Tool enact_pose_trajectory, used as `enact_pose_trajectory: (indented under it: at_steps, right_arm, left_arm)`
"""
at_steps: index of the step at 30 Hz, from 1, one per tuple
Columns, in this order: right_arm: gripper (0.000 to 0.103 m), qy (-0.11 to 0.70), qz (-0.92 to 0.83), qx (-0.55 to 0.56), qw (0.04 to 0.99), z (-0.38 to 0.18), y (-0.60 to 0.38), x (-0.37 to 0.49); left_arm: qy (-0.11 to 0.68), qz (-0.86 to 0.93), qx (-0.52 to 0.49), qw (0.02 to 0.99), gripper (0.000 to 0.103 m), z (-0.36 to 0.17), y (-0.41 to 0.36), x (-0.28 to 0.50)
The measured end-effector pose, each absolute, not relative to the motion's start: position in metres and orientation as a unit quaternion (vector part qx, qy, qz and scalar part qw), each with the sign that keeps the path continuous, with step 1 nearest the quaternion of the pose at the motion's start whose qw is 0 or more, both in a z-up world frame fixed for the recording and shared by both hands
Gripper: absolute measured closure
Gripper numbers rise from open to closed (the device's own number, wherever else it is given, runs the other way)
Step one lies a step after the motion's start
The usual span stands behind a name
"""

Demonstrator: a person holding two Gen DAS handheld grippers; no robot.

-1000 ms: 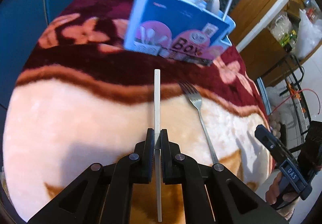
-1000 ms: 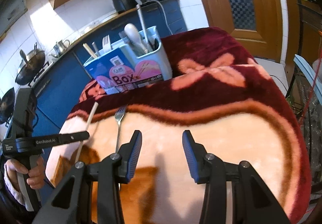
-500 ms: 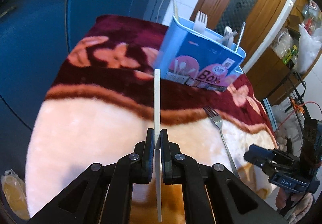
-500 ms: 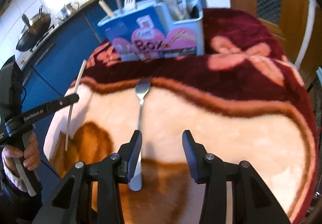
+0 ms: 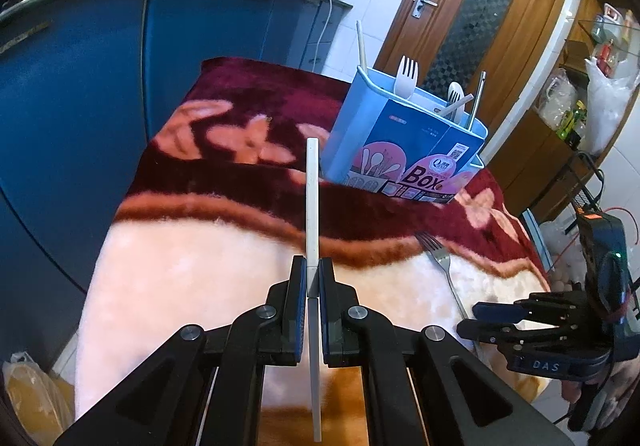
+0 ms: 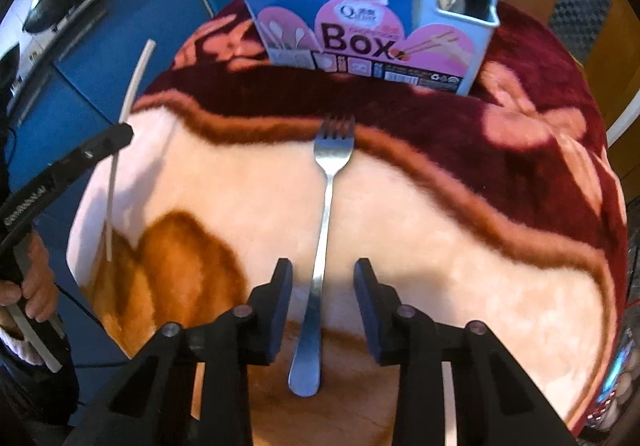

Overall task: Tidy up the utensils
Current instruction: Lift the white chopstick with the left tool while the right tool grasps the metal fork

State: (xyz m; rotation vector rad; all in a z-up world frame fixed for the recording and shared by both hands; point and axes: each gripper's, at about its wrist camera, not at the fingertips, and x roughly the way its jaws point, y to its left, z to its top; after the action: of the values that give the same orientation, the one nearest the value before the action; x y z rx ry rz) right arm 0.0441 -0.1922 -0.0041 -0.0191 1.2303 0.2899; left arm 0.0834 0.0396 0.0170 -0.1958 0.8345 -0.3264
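My right gripper (image 6: 323, 288) has dropped in, jaws wide astride the steel fork (image 6: 325, 219) lying on the blanket (image 6: 460, 246). My left gripper (image 5: 313, 278) has lifted, clamping the white chopstick (image 5: 312, 205) toward the utensil box (image 5: 404, 141). Both look nearly ready to stow.

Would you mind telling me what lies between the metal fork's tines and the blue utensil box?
Only bare blanket: the right wrist view shows its dark red band between the fork and the box.
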Motion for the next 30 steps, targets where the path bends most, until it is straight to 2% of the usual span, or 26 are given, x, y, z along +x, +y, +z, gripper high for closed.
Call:
enact_pose_trajectory:
  at_steps: [4,12,19,30]
  right_arm:
    - [0.079,0.604,0.135,-0.045,0.784,-0.004,-0.187,0.054]
    - [0.083,0.640,0.150,-0.089,0.749,-0.008,-0.174,0.071]
    - [0.094,0.625,0.144,-0.082,0.762,-0.005,-0.175,0.076]
    - [0.097,0.521,0.185,0.149,0.820,-0.007,-0.235,0.045]
  left_arm:
    - [0.394,-0.151,-0.087,0.903,0.098,0.020,0.042,0.081]
    - [0.382,-0.155,-0.080,0.908,0.098,0.023,0.041,0.079]
    - [0.379,-0.167,-0.078,0.907,0.098,0.025,0.030,0.077]
    - [0.363,-0.190,-0.071,0.909,0.098,0.037,0.011,0.072]
